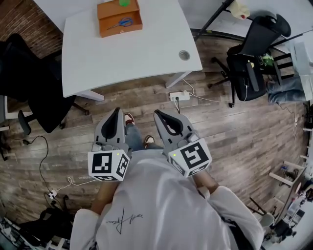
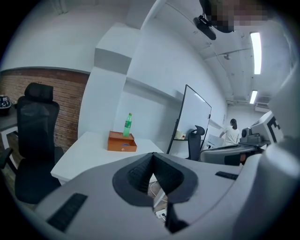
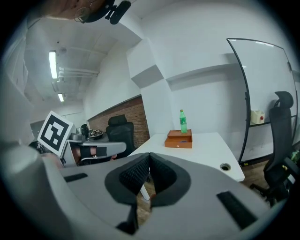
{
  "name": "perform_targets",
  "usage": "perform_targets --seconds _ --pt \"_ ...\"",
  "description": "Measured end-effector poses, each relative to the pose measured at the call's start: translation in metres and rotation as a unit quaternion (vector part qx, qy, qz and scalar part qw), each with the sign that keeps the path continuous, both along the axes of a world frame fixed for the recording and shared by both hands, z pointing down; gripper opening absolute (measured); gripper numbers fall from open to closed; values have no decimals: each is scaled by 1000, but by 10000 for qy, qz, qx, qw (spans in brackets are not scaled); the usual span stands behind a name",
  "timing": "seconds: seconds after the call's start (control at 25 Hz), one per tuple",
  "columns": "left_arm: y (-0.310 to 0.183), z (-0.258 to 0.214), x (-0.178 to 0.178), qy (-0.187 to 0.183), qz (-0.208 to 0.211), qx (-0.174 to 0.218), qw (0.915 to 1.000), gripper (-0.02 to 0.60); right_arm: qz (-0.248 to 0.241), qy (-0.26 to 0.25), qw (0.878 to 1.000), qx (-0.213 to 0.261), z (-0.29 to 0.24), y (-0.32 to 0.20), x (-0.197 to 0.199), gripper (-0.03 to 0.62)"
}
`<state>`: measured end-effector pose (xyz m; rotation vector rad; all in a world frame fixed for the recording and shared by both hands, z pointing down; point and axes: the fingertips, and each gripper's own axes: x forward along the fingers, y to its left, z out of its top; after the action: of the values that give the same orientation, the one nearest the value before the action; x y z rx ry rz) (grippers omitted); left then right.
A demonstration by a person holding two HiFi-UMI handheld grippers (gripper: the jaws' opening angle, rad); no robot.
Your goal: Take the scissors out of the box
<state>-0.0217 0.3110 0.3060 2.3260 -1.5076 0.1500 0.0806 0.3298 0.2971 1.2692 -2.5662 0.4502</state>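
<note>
An open orange box [image 1: 120, 18] stands at the far end of the white table [image 1: 137, 53]. Blue-handled scissors [image 1: 122, 22] lie inside it, and a green bottle [image 1: 124, 2] stands just behind. Both grippers hover over the wooden floor, well short of the table. My left gripper [image 1: 118, 111] is shut with nothing in it, and my right gripper [image 1: 158, 114] beside it is shut and empty too. The left gripper view has its jaw tips meeting at the left gripper [image 2: 152, 155], with the box [image 2: 122, 141] far ahead. The right gripper [image 3: 149, 155] points toward the box [image 3: 178, 140] and bottle [image 3: 183, 121].
A black office chair [image 1: 29, 93] stands left of the table and another [image 1: 254, 63] to the right. A power strip [image 1: 179, 95] with cables lies on the floor by the table leg. The table has a cable hole [image 1: 184, 55]. A whiteboard [image 2: 190, 119] stands behind.
</note>
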Motion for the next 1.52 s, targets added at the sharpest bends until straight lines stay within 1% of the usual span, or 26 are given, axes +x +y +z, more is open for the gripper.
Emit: perform_targets --seconds 0.16,0.36,0.44,0.6,0.76,0.92,1.0,1.16,1.4,1.52 --pt "-31 -11 -16 70 131 98 9998 5 -9 -19 10000 -3 -7 -35 -22 11" --pt "-65 -21 -32 143 375 301 9987 5 -383 151 9991 110 -14 -67 -54 11" --pt "-78 -21 -41 128 444 321 9984 5 -387 224 9989 115 -13 -80 -63 11" --pt "-105 -27 -63 277 450 438 9976 5 -286 204 9993 130 -13 -103 -76 11" --pt "-121 -28 -75 184 505 467 9975 5 -232 146 9995 138 -16 -117 -79 11" --pt "-131 -24 -84 217 369 450 9981 5 -310 157 9993 143 -15 -131 -82 11" --pt "-136 -19 -86 240 334 368 9985 5 -346 143 9992 148 -15 -137 -84 11" --pt "-146 -9 -83 167 346 238 9990 5 -445 98 9988 162 -12 -150 -87 11" --pt "-181 -8 -69 70 344 228 9991 5 -643 -22 9978 141 -9 -187 -81 11" --pt "-198 -10 -56 -66 489 330 9982 5 -838 -28 9965 67 -4 -208 -81 11"
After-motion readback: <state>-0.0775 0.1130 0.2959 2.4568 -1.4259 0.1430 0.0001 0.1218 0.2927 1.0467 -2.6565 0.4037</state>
